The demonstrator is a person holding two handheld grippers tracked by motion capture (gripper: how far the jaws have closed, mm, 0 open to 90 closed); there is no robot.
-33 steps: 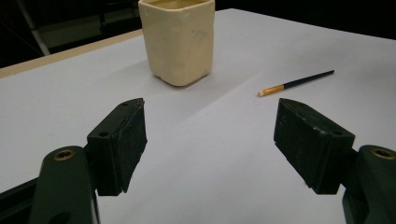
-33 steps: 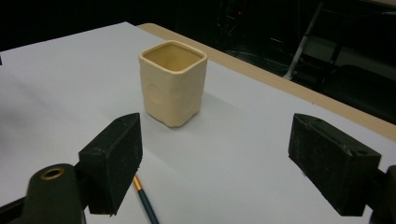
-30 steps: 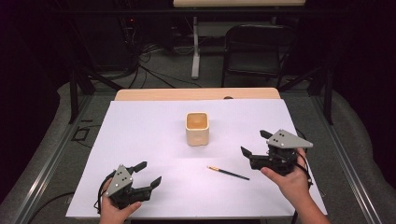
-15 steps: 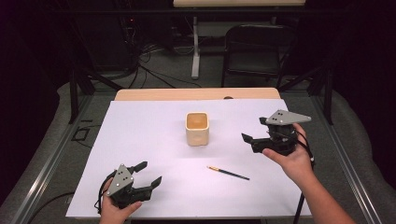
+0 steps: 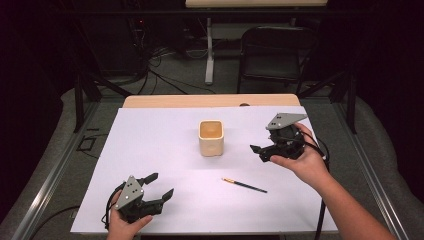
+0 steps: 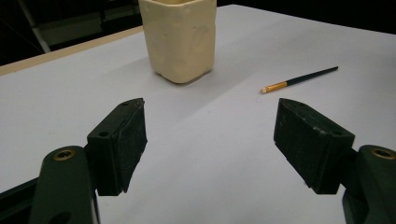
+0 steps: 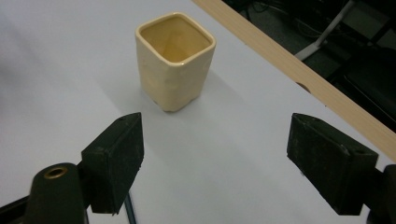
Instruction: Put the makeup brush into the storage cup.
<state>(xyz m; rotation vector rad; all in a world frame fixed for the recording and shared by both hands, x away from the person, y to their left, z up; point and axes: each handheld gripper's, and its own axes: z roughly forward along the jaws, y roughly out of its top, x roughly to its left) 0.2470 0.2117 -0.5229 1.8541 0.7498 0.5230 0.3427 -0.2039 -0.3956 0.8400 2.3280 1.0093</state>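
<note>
**A:** Where is the cup (image 5: 211, 137)?

**B:** The cream cup stands upright near the middle of the white sheet (image 5: 165, 150) on your desk (image 5: 210, 101). It has square sides and you can see down into it in the right gripper view (image 7: 175, 58).

**A:** And my right hand-held gripper (image 5: 259, 151)?

**B:** You hold it up to the right of the cup, near it but not touching. Its jaws point at the cup and stand wide apart with nothing between them. In the right gripper view the cup sits ahead of the jaws, closer to the left one.

**A:** What about my left hand-held gripper (image 5: 160, 185)?

**B:** It is low at the near left corner of the sheet, well apart from the cup. Its jaws are wide too, and hold nothing. In the left gripper view the cup (image 6: 180, 37) is far ahead.

**A:** Anything else close by?

**B:** A thin dark paintbrush (image 5: 244, 185) with an orange end lies flat on the sheet, in front of the cup and a bit to its right, between your two hands.
</note>
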